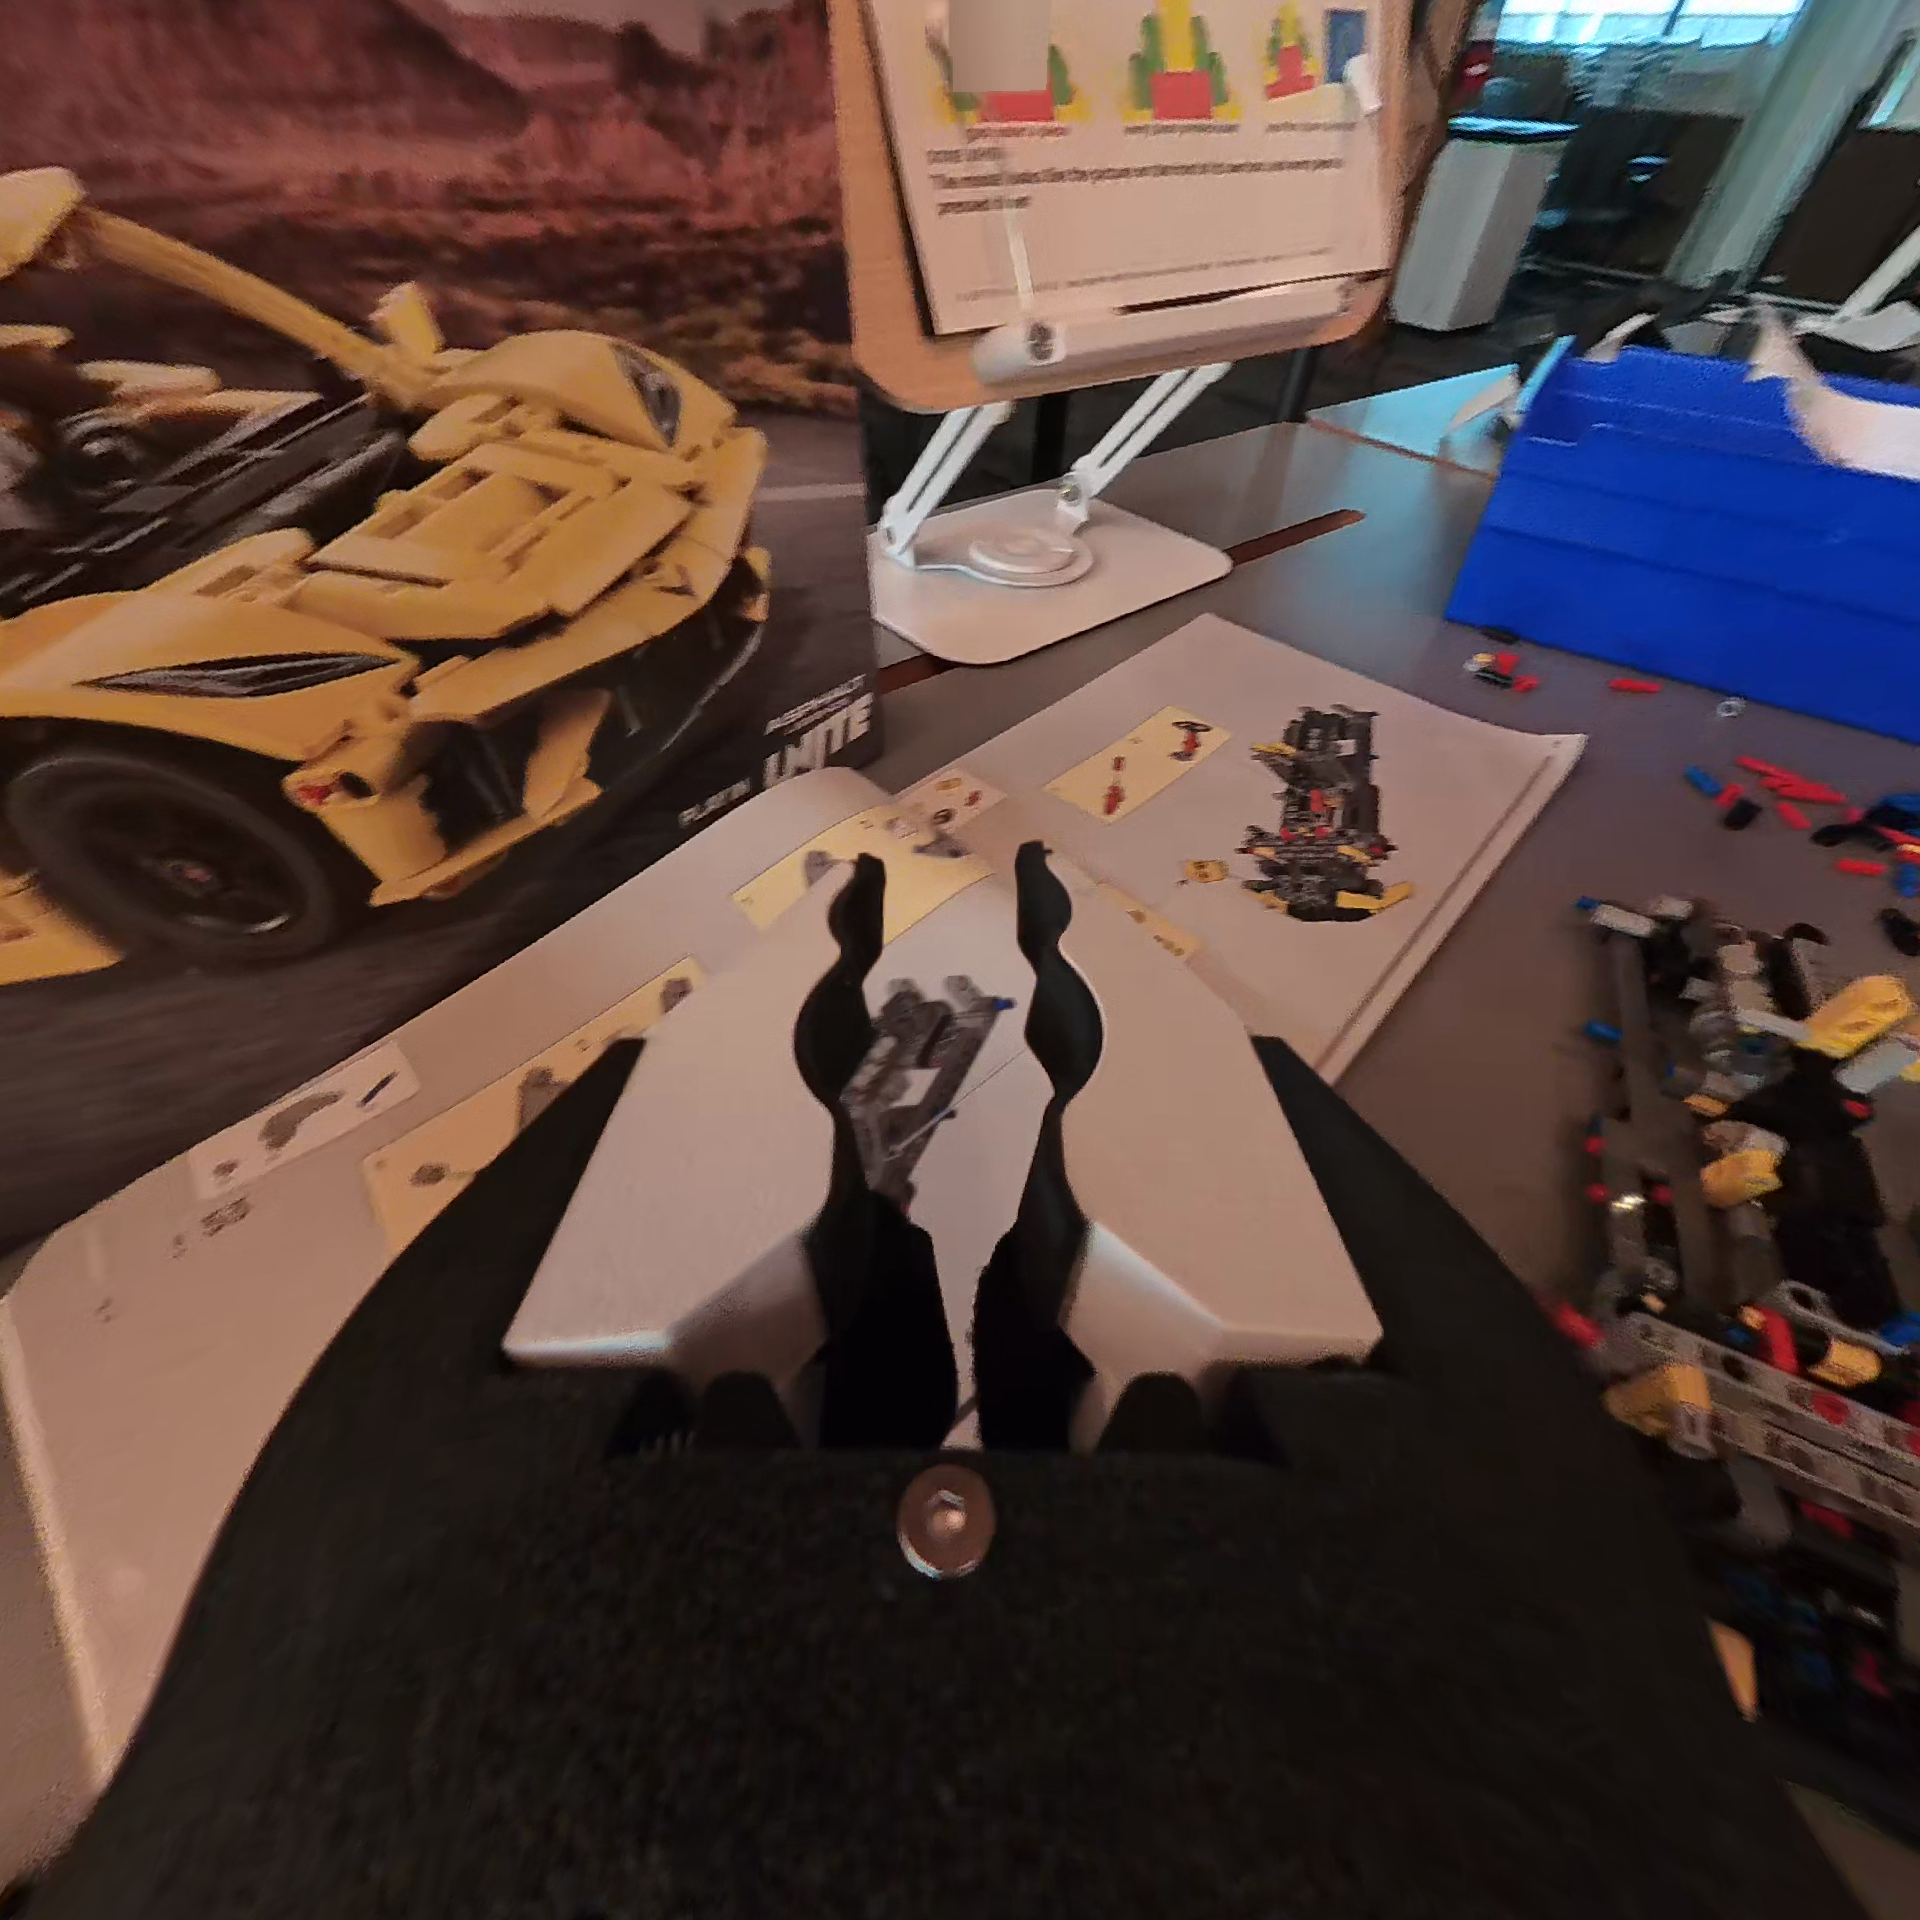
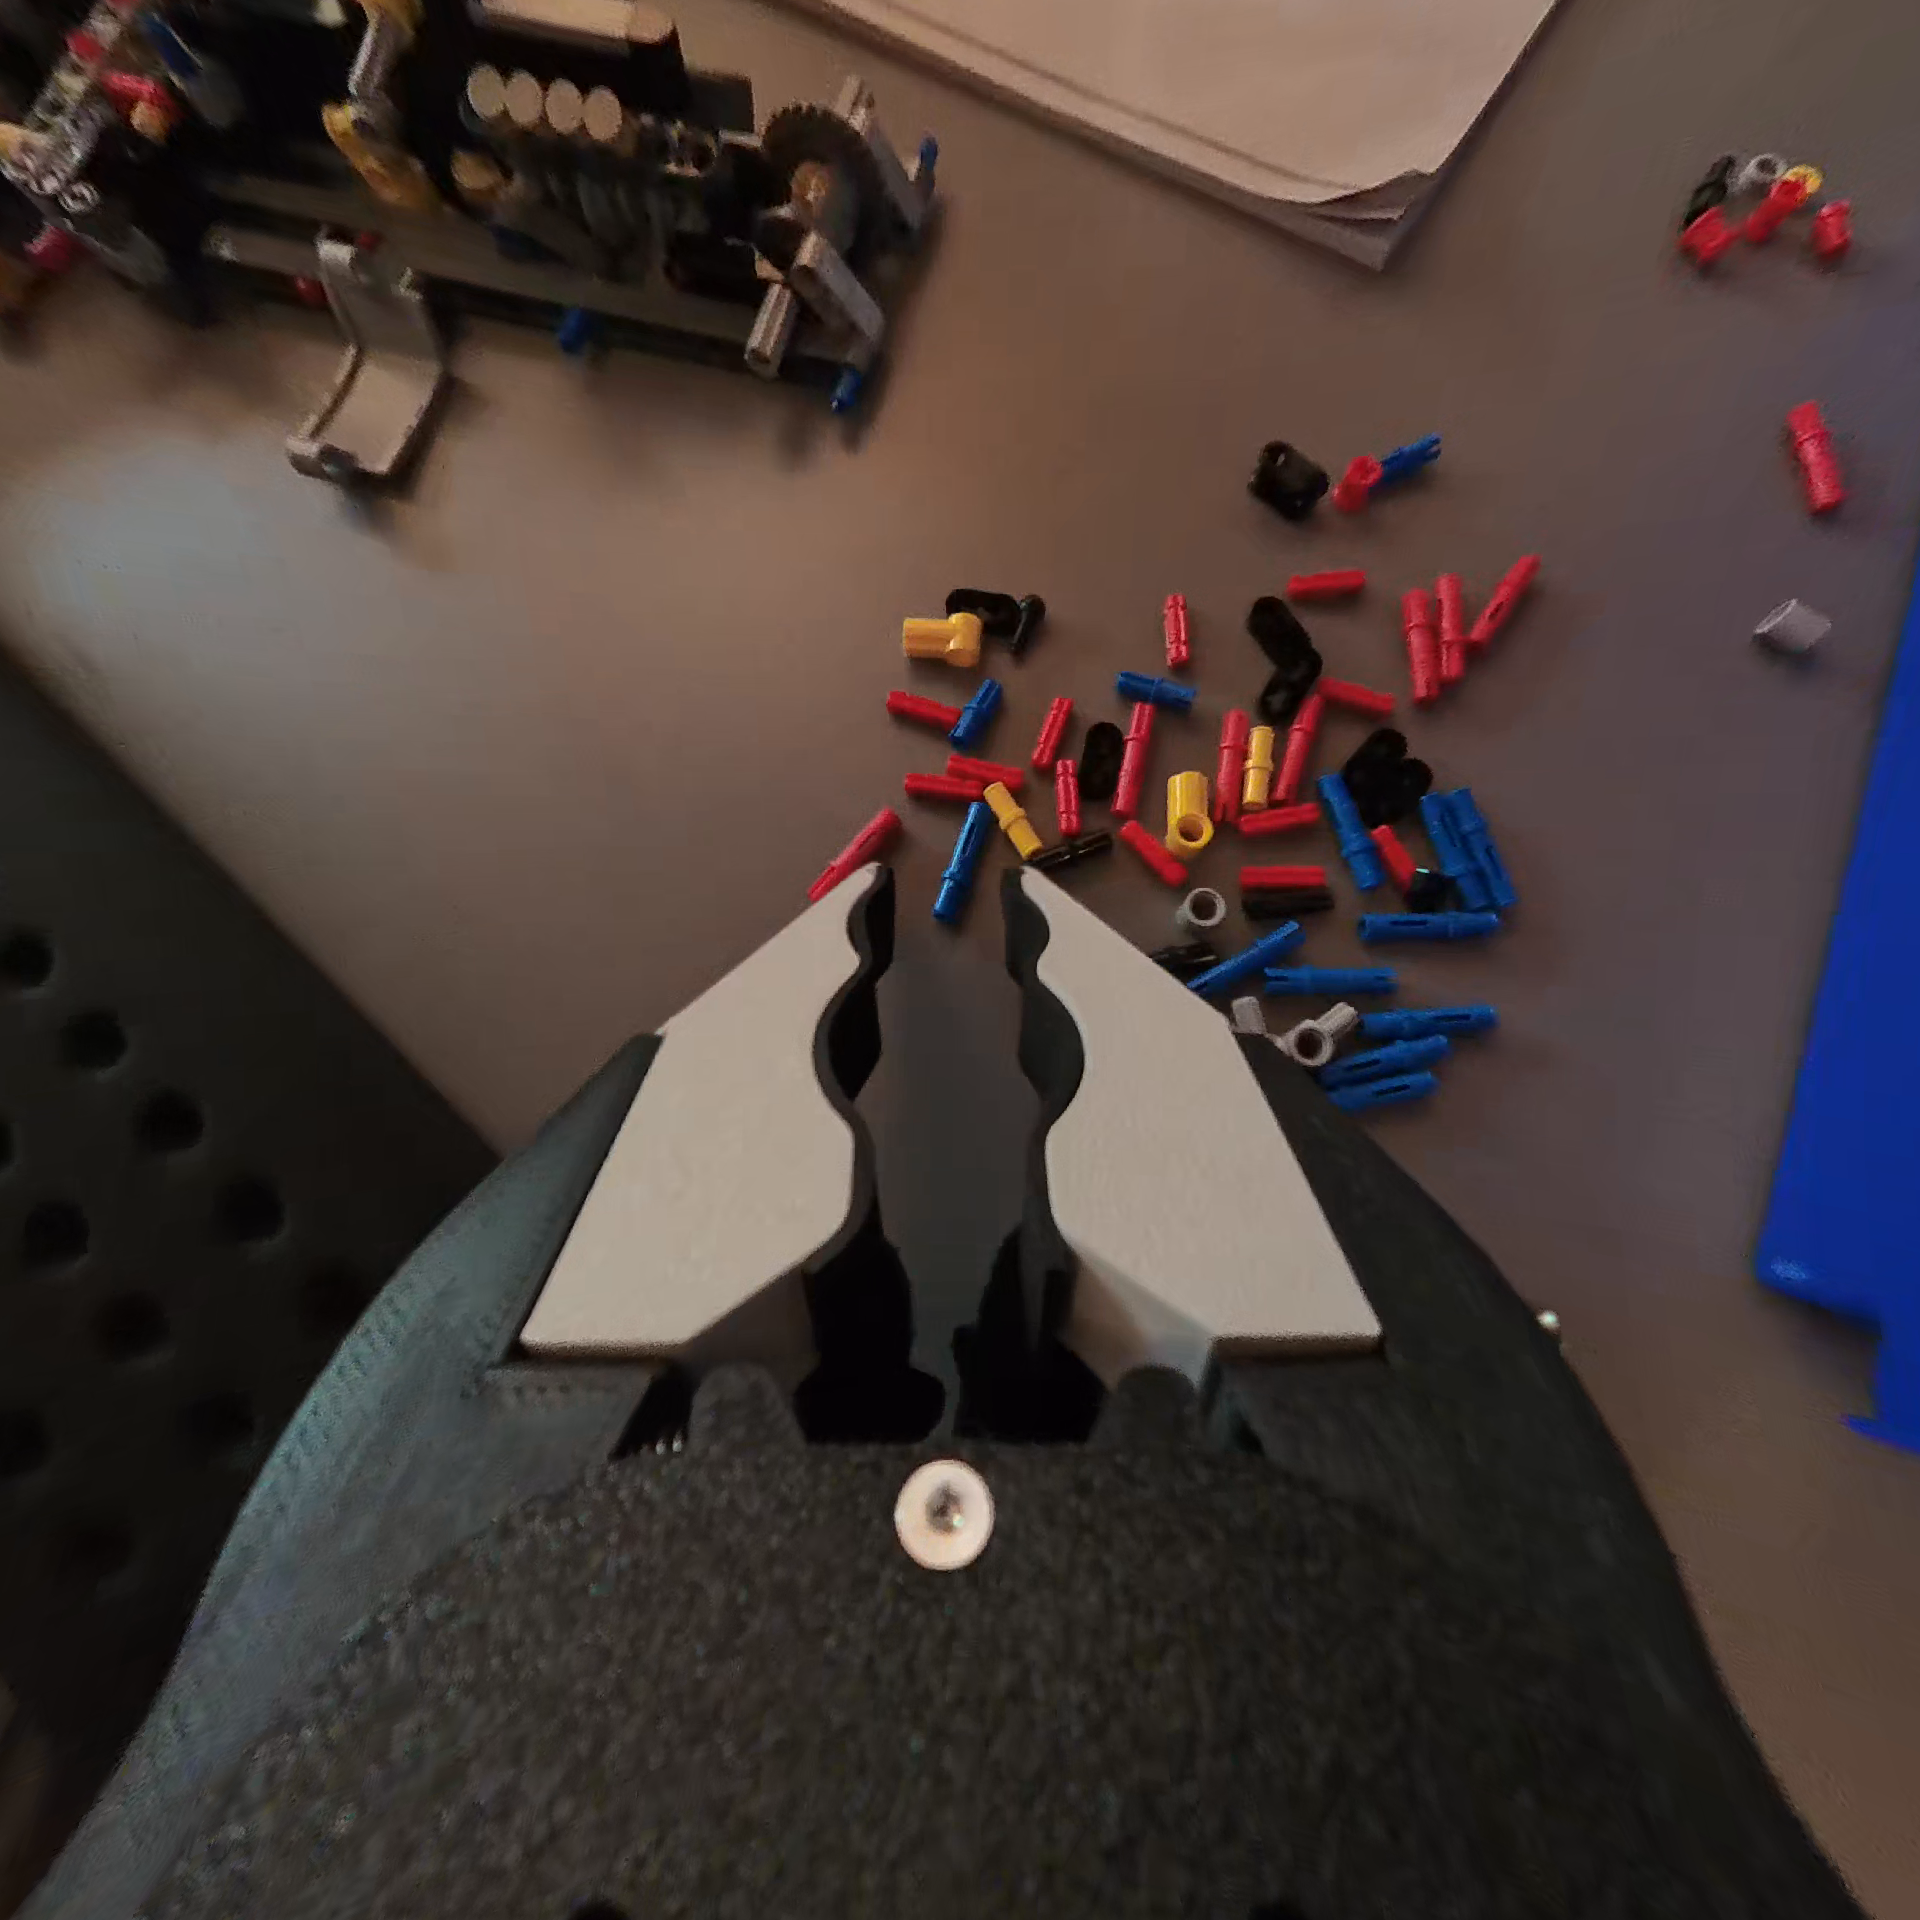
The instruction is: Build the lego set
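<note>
My left gripper [image 1: 951, 868] is open and empty, held above the open instruction booklet [image 1: 1299, 831]. The half-built lego chassis [image 1: 1756, 1174], grey and black with yellow parts, lies on the table to its right. It also shows in the right wrist view [image 2: 540, 197] at the top left. My right gripper [image 2: 948, 878] is open and empty, low over the table at the near edge of a scatter of small red, blue, black and yellow pins [image 2: 1226, 790]. A blue pin [image 2: 961, 862] lies just ahead of the gap between its tips.
The set's box with a yellow car picture [image 1: 395, 582] stands at the left. A stand with a sheet of paper [image 1: 1122, 177] is behind the booklet. A blue bin [image 1: 1683, 540] sits at the right, its edge [image 2: 1860, 935] beside the pins. A black perforated board [image 2: 156, 1143] lies at the left. Spacing between my two grippers at the tips: around 40 centimetres.
</note>
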`<state>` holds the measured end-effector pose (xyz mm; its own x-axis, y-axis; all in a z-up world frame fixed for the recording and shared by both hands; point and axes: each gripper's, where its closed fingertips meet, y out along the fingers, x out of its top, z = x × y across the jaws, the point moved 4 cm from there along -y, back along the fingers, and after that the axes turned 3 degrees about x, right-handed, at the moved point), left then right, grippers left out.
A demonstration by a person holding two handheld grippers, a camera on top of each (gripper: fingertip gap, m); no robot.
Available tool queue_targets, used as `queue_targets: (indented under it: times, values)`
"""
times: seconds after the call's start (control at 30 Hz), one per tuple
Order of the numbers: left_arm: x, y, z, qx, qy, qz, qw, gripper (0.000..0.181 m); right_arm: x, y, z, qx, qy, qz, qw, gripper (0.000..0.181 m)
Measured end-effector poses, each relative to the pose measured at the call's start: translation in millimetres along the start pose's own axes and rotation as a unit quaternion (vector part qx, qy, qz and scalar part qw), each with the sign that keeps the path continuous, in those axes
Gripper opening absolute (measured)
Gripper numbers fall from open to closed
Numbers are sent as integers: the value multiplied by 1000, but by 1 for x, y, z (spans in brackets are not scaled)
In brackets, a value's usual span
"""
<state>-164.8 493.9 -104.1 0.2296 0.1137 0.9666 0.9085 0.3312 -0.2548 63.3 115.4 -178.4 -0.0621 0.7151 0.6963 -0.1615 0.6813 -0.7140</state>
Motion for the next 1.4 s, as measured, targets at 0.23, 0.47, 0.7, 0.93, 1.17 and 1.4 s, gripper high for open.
queue_targets:
  times: [0.23,0.47,0.7,0.93,1.17,1.4]
  values:
    - [-40,-29,81,212,-78,119,967,22,-2,5,1,-27,-33,28,999,4]
    - [-60,-41,106,252,-114,162,947,23,10,-15,1,-70,-39,20,997,4]
    - [-56,-37,102,236,-102,156,954,21,52,17,70,82,-72,7,994,4]
    - [-54,-51,112,285,-69,165,942,21,51,66,95,108,-132,56,984,5]
    - [-56,-49,111,270,-83,162,946,22,54,67,91,102,-95,48,989,15]
    - [-47,-49,106,267,-69,144,950,21,50,14,31,-28,-23,-2,999,18]
